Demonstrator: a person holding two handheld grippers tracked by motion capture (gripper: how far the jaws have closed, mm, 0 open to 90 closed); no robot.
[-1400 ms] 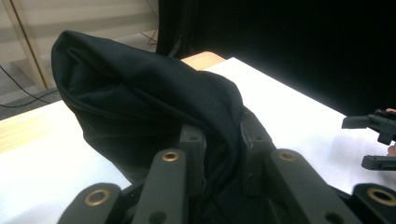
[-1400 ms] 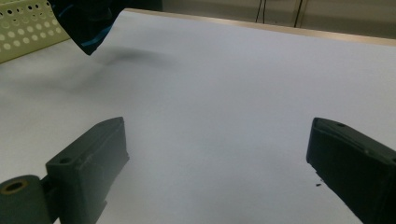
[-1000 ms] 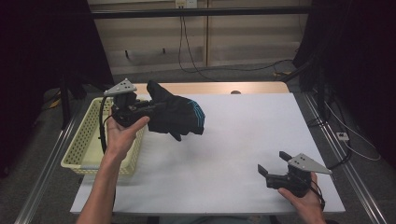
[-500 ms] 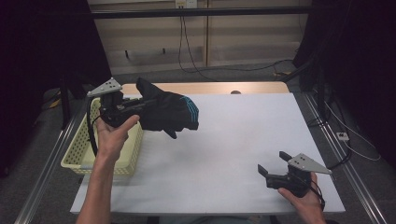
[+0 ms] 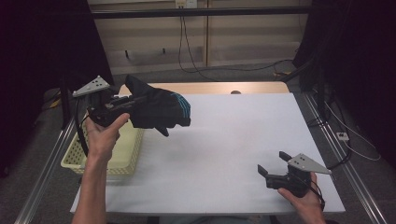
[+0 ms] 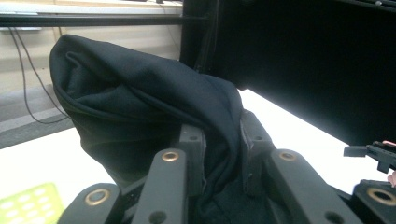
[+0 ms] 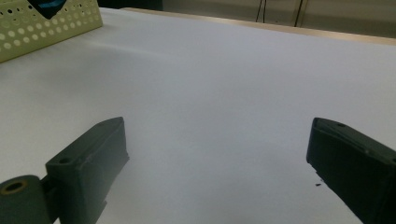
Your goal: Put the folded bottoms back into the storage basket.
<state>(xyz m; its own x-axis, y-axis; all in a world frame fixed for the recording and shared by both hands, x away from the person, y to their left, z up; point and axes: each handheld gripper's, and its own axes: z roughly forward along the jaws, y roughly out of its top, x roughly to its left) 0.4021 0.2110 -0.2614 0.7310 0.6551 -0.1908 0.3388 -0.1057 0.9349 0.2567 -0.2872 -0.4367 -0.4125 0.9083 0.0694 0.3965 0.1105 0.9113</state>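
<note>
- Left tongs [image 5: 122, 106] clamp a black glove [image 5: 156, 109], held in the air over the table [image 5: 243, 135] beside the basket [image 5: 122, 156].
- The grip pinches fabric [image 6: 140, 116] only, seemingly near the cuff; the glove could slide free.
- Dangling fingers might snag the basket rim.
- Right tongs [image 5: 273, 169] rest wide open and empty, well apart.

Overhead light is falling evenly on the white matte tabletop [image 5: 233, 140], which is glaring nearly blank in the right gripper view. Surrounding black curtains [image 5: 42, 46] are swallowing detail. The black fabric glove [image 6: 140, 107] is reading murky, its folds barely separating. Near jaws are blurring softly; shadows are staying faint.
</note>
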